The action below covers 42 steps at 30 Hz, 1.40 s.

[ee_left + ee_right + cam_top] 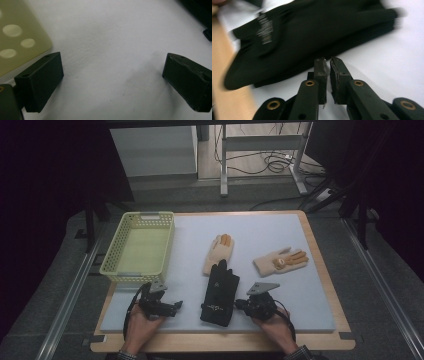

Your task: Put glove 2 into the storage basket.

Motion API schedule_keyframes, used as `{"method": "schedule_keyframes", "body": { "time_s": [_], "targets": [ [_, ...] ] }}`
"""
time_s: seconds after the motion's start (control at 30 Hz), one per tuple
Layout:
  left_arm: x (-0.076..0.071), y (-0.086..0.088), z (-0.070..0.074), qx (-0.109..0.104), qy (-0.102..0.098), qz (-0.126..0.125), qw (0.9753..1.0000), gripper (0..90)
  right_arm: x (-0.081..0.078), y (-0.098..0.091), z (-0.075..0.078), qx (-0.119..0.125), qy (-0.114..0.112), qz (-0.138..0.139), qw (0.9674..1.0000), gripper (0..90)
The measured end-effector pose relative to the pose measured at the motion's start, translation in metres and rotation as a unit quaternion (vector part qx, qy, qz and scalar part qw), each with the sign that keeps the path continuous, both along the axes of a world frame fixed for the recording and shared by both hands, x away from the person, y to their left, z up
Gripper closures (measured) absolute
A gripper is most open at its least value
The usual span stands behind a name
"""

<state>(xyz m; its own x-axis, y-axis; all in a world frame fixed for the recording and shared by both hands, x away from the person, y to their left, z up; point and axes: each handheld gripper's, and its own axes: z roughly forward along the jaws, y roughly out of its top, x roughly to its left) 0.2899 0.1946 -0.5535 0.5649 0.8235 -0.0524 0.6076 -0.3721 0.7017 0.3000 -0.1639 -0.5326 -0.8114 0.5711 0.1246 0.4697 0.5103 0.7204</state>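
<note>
In the right gripper view, motion blurs the black gloves (312,32), so their cuff print is unreadable and the top edge cuts them off. In the left gripper view, the yellow basket (17,37) shows just one corner. Both forearms leave the high view's bottom edge.

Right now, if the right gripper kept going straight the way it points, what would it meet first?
The black glove. The right gripper, jaws nearly together with nothing between them, points at the glove's near edge, just short of it; exact gap is hard to judge.
</note>
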Motion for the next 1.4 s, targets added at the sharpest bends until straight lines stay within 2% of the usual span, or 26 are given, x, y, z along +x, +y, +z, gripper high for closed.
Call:
{"method": "schedule_keyframes", "body": {
  "time_s": [0.2,0.47,0.57,0.63,0.73,0.83,0.97,1.03,1.17,1.27,1.33,1.4],
  "targets": [
    [0.0,0.0,0.0,-0.001,0.001,0.0,1.0,3.7,-0.011,0.024,-0.002,-0.004,-0.015,0.031,0.9994,83.0],
    [-0.002,0.005,0.001,0.004,0.0,-0.006,1.0,4.4,-0.013,0.053,-0.006,0.003,-0.021,0.053,0.9983,81.9],
    [-0.002,0.011,0.0,0.005,0.002,-0.006,1.0,2.8,-0.013,0.057,-0.005,-0.001,-0.024,0.059,0.9979,80.6],
    [-0.002,0.01,0.0,0.005,0.002,-0.006,1.0,3.7,-0.013,0.052,-0.002,-0.005,-0.03,0.058,0.9978,78.5],
    [-0.002,0.01,0.0,0.006,0.002,-0.006,1.0,3.7,-0.01,0.039,0.002,-0.01,-0.039,0.039,0.9984,75.3],
    [-0.002,0.011,0.0,0.004,0.003,-0.006,1.0,3.7,-0.005,0.018,0.005,-0.019,-0.05,0.007,0.9985,70.8],
    [-0.002,0.011,0.0,0.003,0.002,-0.006,1.0,3.7,0.005,-0.016,0.007,-0.022,-0.05,-0.046,0.9975,64.8],
    [-0.002,0.011,0.0,0.002,0.002,-0.006,1.0,3.6,0.008,-0.026,0.008,-0.023,-0.05,-0.062,0.9965,62.5],
    [-0.002,0.011,0.0,0.002,0.003,-0.009,1.0,2.8,0.015,-0.053,0.011,-0.035,-0.063,-0.107,0.9917,54.0],
    [-0.002,0.011,0.0,0.0,0.005,-0.011,0.9999,2.1,0.021,-0.068,0.009,-0.044,-0.06,-0.129,0.9888,44.8],
    [-0.002,0.011,0.0,0.0,0.006,-0.012,0.9999,1.7,0.026,-0.081,0.007,-0.055,-0.066,-0.15,0.9849,39.3],
    [-0.002,0.011,0.001,0.002,0.006,-0.017,0.9998,1.7,0.029,-0.088,0.004,-0.057,-0.068,-0.163,0.9826,33.2]
  ]
}}
